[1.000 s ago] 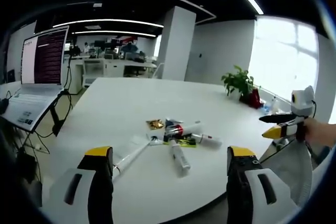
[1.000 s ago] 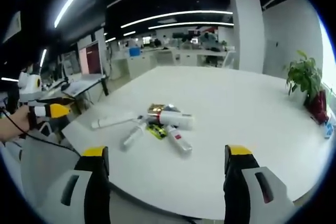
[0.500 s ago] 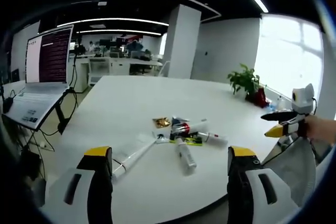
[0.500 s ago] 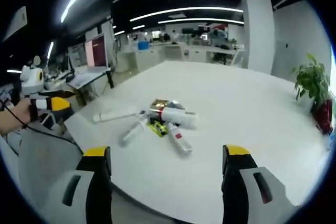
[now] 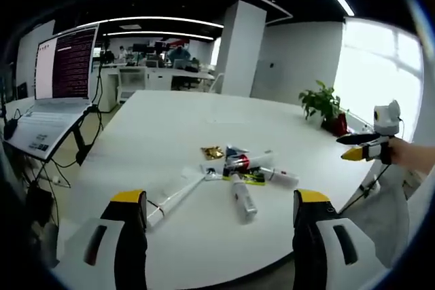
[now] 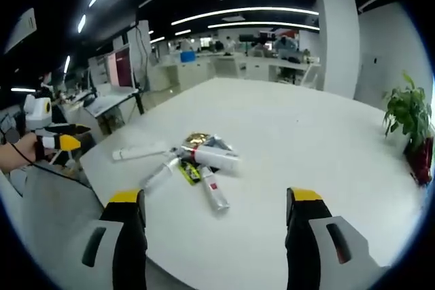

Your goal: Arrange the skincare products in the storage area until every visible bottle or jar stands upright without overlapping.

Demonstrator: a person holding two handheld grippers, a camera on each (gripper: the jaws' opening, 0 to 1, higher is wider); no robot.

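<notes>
Both grippers hover with jaws spread and nothing between them: left gripper [image 5: 216,219], right gripper [image 6: 216,215]. Beyond, tubes [image 6: 204,157] lie flat in a heap, seemingly overlapping, mid-table [image 5: 170,127]. Far right, a plant [image 6: 406,110].

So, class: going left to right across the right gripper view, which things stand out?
Left gripper → long white tube → pile of skincare products → potted plant.
</notes>
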